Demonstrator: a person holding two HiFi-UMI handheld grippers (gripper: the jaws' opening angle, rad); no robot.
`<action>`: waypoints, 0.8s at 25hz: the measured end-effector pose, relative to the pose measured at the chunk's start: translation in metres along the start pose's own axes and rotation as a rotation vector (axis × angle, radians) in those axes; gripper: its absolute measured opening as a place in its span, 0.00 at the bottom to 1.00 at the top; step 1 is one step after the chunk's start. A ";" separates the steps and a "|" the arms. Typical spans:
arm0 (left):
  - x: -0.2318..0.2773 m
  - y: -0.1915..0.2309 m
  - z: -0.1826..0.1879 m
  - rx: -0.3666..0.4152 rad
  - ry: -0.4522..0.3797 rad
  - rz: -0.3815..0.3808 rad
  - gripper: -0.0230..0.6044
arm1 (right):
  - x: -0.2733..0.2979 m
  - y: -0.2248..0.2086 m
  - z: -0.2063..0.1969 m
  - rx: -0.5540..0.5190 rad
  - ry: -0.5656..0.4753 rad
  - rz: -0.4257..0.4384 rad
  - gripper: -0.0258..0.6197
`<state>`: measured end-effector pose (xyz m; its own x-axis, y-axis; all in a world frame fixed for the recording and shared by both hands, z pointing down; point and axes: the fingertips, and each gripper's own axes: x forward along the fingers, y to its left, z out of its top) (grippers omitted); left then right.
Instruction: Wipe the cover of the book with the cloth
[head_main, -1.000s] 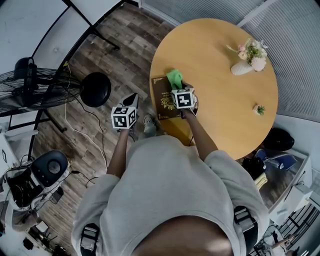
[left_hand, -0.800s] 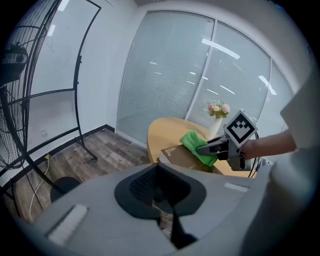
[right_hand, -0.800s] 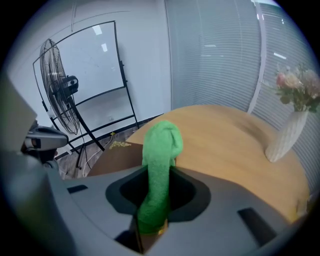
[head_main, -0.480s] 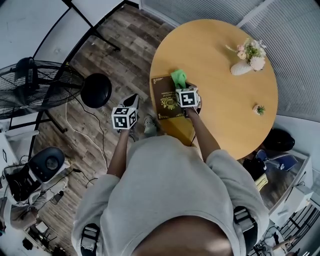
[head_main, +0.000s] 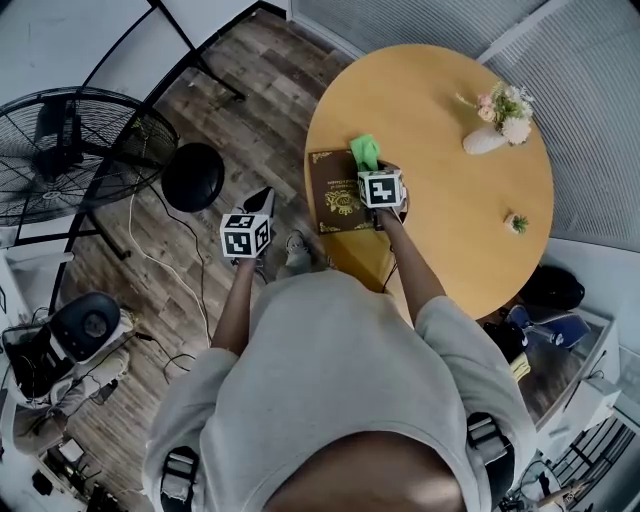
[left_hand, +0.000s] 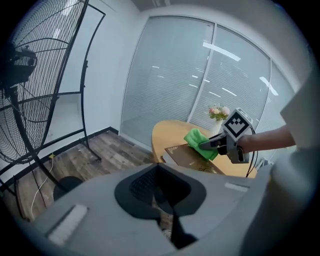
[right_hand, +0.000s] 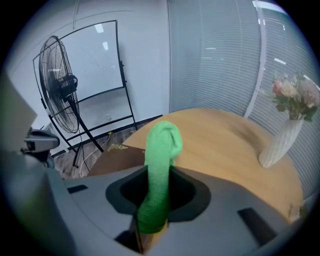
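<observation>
From the head view, your right gripper (head_main: 374, 172) reaches over the round wooden table (head_main: 450, 250) with the green cloth (head_main: 365, 150) sticking out ahead of it. The book (head_main: 338, 190) lies flat near the table's edge closest to you. Its cover is dark brown, with a gold emblem in the middle and a thin gold border. The cloth's free end sits over the book's far corner, on the right. Your left gripper (head_main: 262, 198) hangs off the table, above the wood floor, well apart from the book. A white vase of flowers (head_main: 495, 122) stands on the table's far side.

In the left gripper view, your left gripper (left_hand: 165, 212) has its jaws together and nothing between them. Beyond it the right gripper (left_hand: 212, 145) presses the cloth (left_hand: 199, 140) down toward the book (left_hand: 190, 156); whether the cloth touches the cover is hard to tell. A large floor fan (left_hand: 30, 80) stands at the left.

In the right gripper view, your right gripper (right_hand: 150, 227) is clamped tight on the cloth (right_hand: 159, 175). The cloth is bright green and soft, bunched into a thick roll, and its tip curls over. The book (right_hand: 117, 157) shows as a dark brown slab just beyond and left of the roll, on the table (right_hand: 225, 145), with the vase (right_hand: 280, 142) at the right.
</observation>
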<state>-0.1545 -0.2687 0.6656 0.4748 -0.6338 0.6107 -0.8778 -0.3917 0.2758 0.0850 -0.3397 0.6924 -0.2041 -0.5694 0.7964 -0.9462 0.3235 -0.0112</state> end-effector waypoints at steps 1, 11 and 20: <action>-0.002 0.000 -0.001 0.001 -0.002 0.001 0.05 | -0.003 0.001 0.001 0.002 -0.006 0.001 0.20; -0.007 -0.012 -0.005 0.020 -0.017 -0.013 0.05 | -0.036 0.041 0.002 -0.015 -0.058 0.066 0.20; -0.019 -0.014 -0.009 0.007 -0.033 0.000 0.05 | -0.038 0.086 -0.005 -0.038 -0.055 0.134 0.20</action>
<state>-0.1514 -0.2455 0.6568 0.4769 -0.6553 0.5857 -0.8772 -0.3964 0.2708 0.0124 -0.2870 0.6642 -0.3425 -0.5592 0.7550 -0.8996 0.4270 -0.0918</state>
